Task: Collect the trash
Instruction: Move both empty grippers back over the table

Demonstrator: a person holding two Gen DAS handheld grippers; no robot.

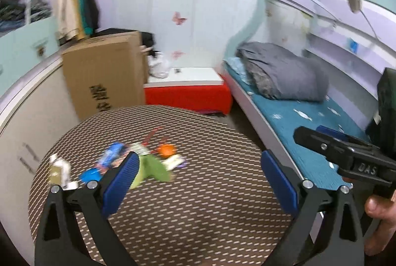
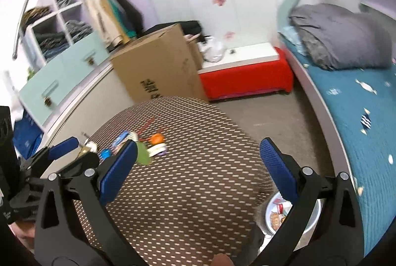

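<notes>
Hovering wide open and empty above the patterned counter (image 1: 198, 204), left gripper (image 1: 198, 179) and right gripper (image 2: 198, 167) face scattered wrappers (image 1: 138, 162).

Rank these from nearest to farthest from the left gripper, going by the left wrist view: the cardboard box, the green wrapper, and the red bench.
From the left gripper, jaws open:
1. Green wrapper, on the patterned table just past the left blue pad.
2. Cardboard box, standing beyond the table's far left edge.
3. Red bench, against the back wall, right of the box.
</notes>
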